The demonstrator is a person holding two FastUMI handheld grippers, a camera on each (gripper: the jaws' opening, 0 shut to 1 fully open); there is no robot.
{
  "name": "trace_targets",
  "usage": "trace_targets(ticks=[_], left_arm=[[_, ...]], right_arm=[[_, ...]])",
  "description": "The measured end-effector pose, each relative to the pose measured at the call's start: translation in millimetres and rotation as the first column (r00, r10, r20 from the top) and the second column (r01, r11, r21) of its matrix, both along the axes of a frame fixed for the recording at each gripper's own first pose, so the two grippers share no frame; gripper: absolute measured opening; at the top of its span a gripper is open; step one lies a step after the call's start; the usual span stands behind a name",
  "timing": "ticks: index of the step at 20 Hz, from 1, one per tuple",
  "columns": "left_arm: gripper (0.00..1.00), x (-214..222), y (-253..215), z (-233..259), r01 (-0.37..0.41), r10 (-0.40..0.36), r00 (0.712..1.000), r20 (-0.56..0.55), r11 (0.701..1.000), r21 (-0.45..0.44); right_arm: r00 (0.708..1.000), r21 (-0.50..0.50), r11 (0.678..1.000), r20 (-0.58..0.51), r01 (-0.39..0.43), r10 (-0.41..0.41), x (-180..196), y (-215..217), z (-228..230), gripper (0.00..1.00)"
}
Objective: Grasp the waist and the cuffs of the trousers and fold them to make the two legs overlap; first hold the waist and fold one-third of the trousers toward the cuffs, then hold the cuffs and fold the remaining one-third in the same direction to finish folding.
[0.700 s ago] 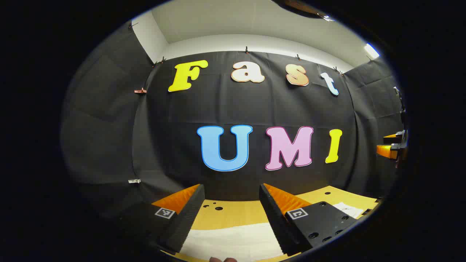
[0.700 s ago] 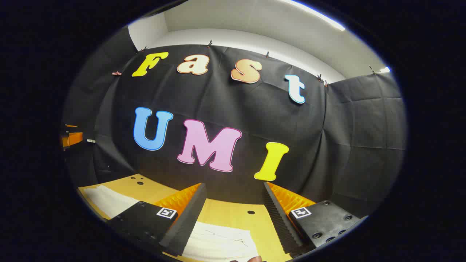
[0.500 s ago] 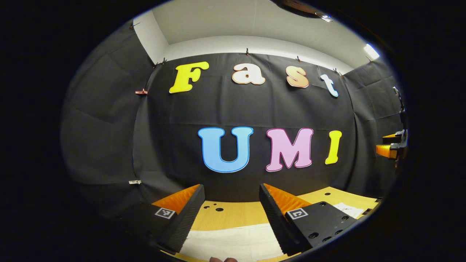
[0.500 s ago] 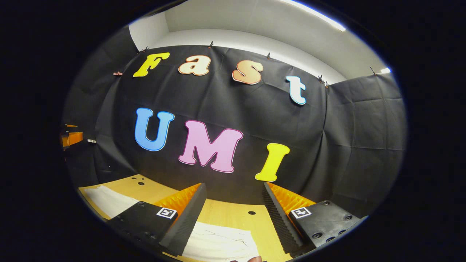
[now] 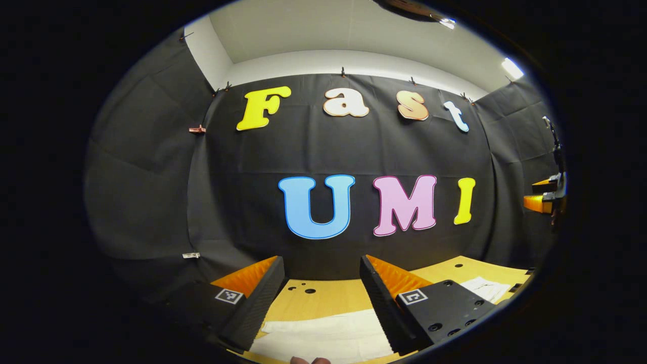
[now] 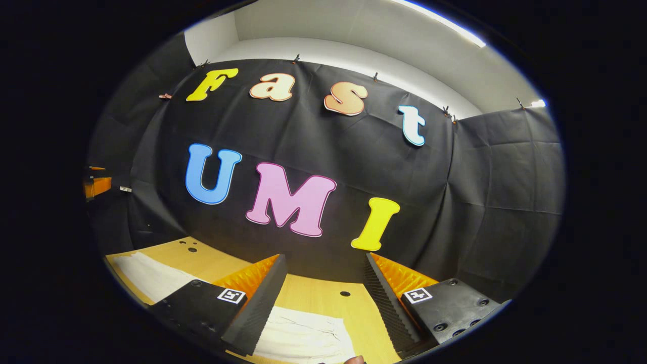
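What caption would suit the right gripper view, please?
Open right gripper poised above white trousers on the wooden table.

White fabric trousers [image 5: 323, 336] on the yellow wooden worktop [image 5: 323, 298]: near part cut off by the lower edge in both gripper views, sides hidden behind the fingers. Waist and cuffs cannot be told apart. Right hand-held gripper [image 5: 545, 199]: cropped at the edge, jaw state indeterminable there.

Under your grippers the trousers [image 5: 323, 336] are plain white, with faint grey crease lines in the right gripper view [image 6: 303, 336]. They lie on a worktop [image 5: 328, 298] of warm yellow wood tone, dotted with a few small black holes. The booth wall [image 5: 151, 177] around you is matte black cloth, and above it runs a pale grey-white ceiling [image 5: 323, 30].
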State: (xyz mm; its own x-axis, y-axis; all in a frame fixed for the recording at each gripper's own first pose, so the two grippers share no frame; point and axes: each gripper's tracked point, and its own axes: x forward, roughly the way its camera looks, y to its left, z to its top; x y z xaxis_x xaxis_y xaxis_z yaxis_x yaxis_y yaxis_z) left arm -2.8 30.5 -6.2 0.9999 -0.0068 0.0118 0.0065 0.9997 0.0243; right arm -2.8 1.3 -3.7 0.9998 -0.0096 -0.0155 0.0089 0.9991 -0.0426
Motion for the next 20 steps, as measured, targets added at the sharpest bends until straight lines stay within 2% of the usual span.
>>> trace_targets(ticks=[3, 5, 7, 9, 12, 13, 15, 17, 20], left_arm=[[0.95, 2, 11, -9, 0.025, -0.025, 1.000, -0.012, 0.998, 0.054], [0.96, 1, 24, -26, 0.049, -0.045, 0.999, -0.027, 0.984, 0.172], [0.96, 0, 38, -49, 0.083, -0.063, 0.996, -0.070, 0.937, 0.339], [0.96, -2, 52, -85, 0.142, -0.084, 0.986, -0.142, 0.872, 0.469], [0.96, -8, 66, -142, 0.267, -0.119, 0.951, -0.286, 0.786, 0.558], [0.96, -11, 68, -159, 0.312, -0.138, 0.936, -0.323, 0.753, 0.580], [0.96, -17, 70, -199, 0.435, -0.188, 0.885, -0.427, 0.663, 0.609], [0.96, -24, 72, -241, 0.555, -0.217, 0.818, -0.533, 0.543, 0.630], [0.97, -43, 89, -306, 0.681, -0.185, 0.721, -0.667, 0.365, 0.635]], right_arm=[[1.000, -0.025, 1.000, -0.008, 0.007, -0.008, -1, -4, -2, 0.97], [1.000, -0.056, 0.998, -0.018, 0.017, -0.018, -2, -8, -7, 0.97], [0.999, -0.072, 0.997, -0.037, 0.030, -0.033, -6, -19, -16, 0.97], [0.997, -0.077, 0.996, -0.054, 0.044, -0.048, -12, -25, -23, 0.97], [0.994, -0.107, 0.993, -0.087, 0.053, -0.062, -15, -30, -36, 0.97], [0.993, -0.119, 0.991, -0.098, 0.055, -0.067, -17, -33, -40, 0.97], [0.990, -0.134, 0.989, -0.117, 0.065, -0.081, -20, -37, -48, 0.97], [0.986, -0.134, 0.988, -0.134, 0.077, -0.095, -24, -41, -55, 0.97], [0.981, -0.128, 0.987, -0.154, 0.097, -0.117, -25, -45, -63, 0.98]])
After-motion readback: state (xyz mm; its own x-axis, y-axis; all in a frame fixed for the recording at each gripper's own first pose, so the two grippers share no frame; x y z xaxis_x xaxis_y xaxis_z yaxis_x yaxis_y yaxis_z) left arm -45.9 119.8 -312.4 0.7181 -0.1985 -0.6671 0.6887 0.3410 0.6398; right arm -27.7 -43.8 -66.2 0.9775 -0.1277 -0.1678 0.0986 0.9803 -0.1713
